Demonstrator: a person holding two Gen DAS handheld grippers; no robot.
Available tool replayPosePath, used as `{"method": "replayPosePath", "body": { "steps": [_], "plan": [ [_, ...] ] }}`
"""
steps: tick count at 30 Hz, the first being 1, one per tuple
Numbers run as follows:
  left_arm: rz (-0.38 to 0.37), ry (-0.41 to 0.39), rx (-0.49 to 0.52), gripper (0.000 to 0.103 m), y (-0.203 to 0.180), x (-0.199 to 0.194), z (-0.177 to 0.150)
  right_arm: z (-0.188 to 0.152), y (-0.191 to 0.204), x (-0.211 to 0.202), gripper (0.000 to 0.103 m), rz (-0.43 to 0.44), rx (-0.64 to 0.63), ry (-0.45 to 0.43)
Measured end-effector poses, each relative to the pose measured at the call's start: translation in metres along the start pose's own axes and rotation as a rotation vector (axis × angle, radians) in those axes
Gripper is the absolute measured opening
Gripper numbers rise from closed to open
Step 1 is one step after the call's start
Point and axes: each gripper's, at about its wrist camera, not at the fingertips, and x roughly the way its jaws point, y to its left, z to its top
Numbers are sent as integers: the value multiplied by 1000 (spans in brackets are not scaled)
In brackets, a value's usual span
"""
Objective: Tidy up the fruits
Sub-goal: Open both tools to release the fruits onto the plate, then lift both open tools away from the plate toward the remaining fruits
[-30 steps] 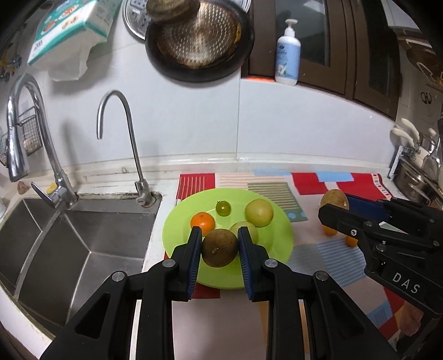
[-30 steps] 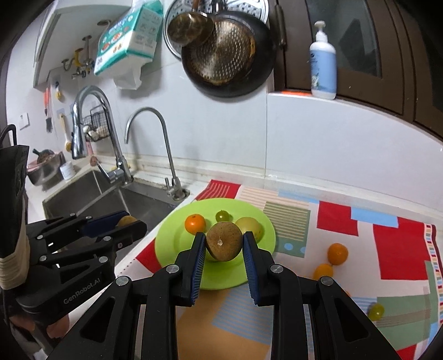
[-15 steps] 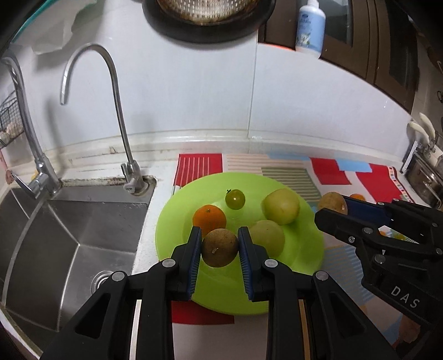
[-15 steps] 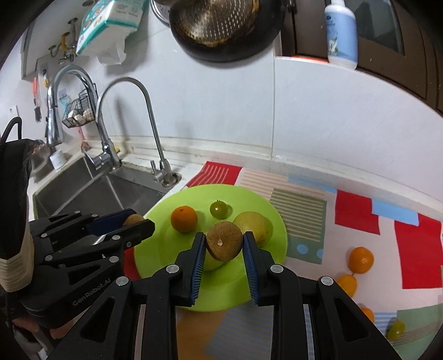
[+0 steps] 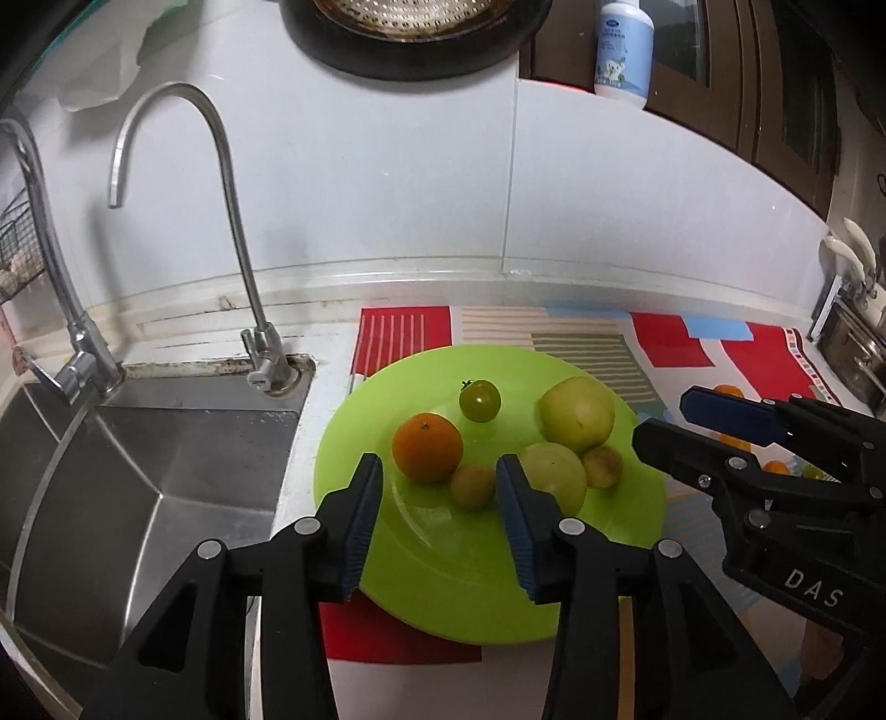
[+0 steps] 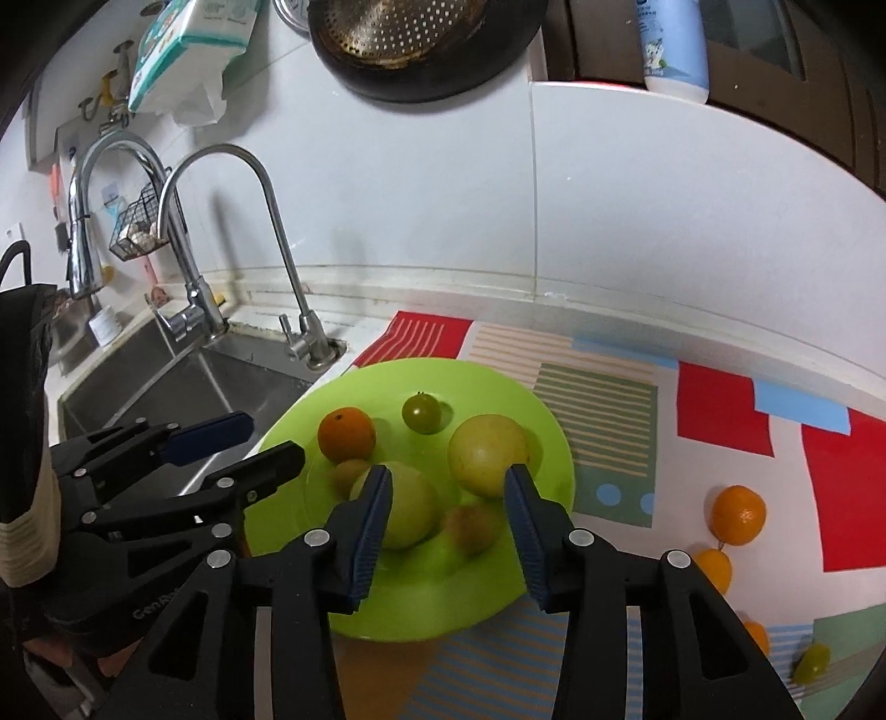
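A lime green plate (image 5: 443,576) (image 6: 531,410) lies on a patterned mat. It holds an orange (image 5: 427,447) (image 6: 346,433), a small green tomato (image 5: 479,400) (image 6: 421,412), two pale green fruits (image 5: 577,412) (image 5: 555,475) and two small brown fruits (image 5: 472,486) (image 5: 602,466). My left gripper (image 5: 440,515) is open above one brown fruit. My right gripper (image 6: 448,526) is open above the other brown fruit (image 6: 470,526). Neither holds anything.
A steel sink (image 5: 144,471) with two taps (image 5: 232,221) lies left of the plate. Several loose oranges (image 6: 738,515) and a green tomato (image 6: 811,662) lie on the mat (image 6: 720,410) to the right. A pan (image 5: 415,33) and a lotion bottle (image 5: 623,50) hang above.
Both grippers have opened and let go of their brown fruits, which now lie on the plate. Both grippers had moved closer over the plate.
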Motion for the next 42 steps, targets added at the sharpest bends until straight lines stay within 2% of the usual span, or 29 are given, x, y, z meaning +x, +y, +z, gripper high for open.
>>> {"method": "replayPosePath", "body": {
  "steps": [5,7,11,13,19,28,42],
  "plan": [
    [15,-37,4,51,-5,-23,0,-2,1,-21,44,-25,-2,-35],
    [19,-52,3,56,-7,-33,0,-4,0,-30,51,-40,-1,-46],
    [31,-89,3,63,-15,-56,0,-8,-4,-53,51,-59,13,-72],
    [34,-103,5,67,-19,-66,0,-9,-6,-62,57,-65,24,-84],
    [45,-139,19,77,-32,-92,-5,-17,-13,-97,64,-99,45,-131],
    [21,-180,31,85,-58,-124,-16,-38,-22,-138,65,-145,49,-170],
    [-48,-244,93,90,-125,-147,-20,-63,-64,-200,65,-248,62,-223]
  ]
}}
